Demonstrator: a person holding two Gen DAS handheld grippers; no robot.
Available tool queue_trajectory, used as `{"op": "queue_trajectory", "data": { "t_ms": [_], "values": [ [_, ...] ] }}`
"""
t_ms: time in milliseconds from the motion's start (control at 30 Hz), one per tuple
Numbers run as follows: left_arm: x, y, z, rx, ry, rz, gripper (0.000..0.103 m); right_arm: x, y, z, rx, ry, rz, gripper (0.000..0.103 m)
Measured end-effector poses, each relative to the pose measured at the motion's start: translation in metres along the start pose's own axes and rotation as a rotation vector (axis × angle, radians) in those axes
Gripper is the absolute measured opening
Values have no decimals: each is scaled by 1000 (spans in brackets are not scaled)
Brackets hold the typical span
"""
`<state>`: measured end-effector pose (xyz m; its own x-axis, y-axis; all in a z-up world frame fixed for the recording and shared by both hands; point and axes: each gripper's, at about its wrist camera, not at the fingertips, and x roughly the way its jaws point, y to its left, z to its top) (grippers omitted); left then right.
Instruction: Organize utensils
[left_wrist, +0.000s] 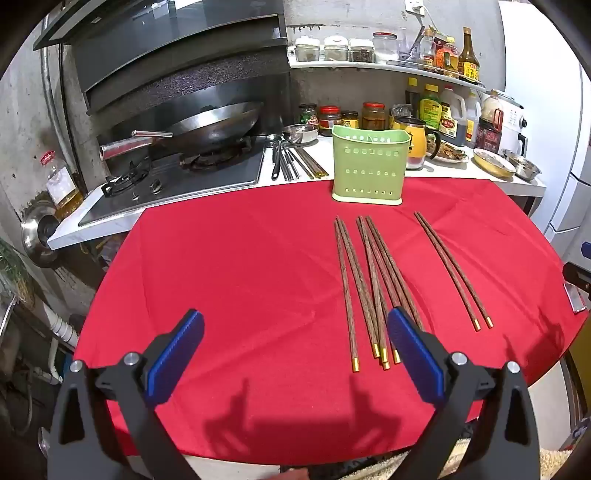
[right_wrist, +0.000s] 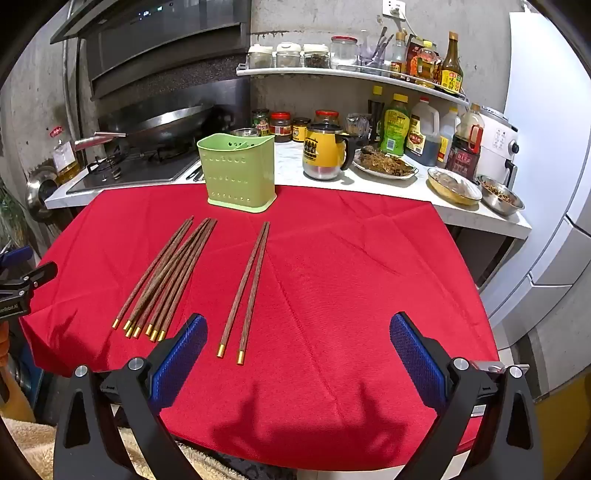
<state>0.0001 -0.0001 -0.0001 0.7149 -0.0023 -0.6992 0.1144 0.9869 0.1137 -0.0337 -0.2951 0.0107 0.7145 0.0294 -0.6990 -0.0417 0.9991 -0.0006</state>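
Observation:
Several brown wooden chopsticks with gold tips lie in a loose bundle (left_wrist: 369, 280) (right_wrist: 170, 277) on the red cloth (left_wrist: 240, 258) (right_wrist: 351, 277). A separate pair (left_wrist: 452, 267) (right_wrist: 247, 288) lies to their right. A green perforated utensil holder (left_wrist: 369, 168) (right_wrist: 238, 171) stands upright at the cloth's far edge. My left gripper (left_wrist: 295, 321) is open and empty above the near cloth, left of the bundle's gold tips. My right gripper (right_wrist: 299, 325) is open and empty, the pair's tips just inside its left finger (right_wrist: 184, 350).
Behind the cloth runs a white counter (left_wrist: 461, 171) with a gas hob and wok (left_wrist: 192, 129), metal utensils (left_wrist: 291, 158), a yellow mug (right_wrist: 325, 151), jars, bottles and food dishes (right_wrist: 454, 186). A white fridge (right_wrist: 554, 166) stands to the right.

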Motion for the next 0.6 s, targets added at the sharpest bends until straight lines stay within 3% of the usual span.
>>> {"op": "queue_trajectory", "data": {
  "t_ms": [600],
  "values": [
    [2,0,3,-9,0,2,97,7,1,-2,5,8,1,97]
  ]
}}
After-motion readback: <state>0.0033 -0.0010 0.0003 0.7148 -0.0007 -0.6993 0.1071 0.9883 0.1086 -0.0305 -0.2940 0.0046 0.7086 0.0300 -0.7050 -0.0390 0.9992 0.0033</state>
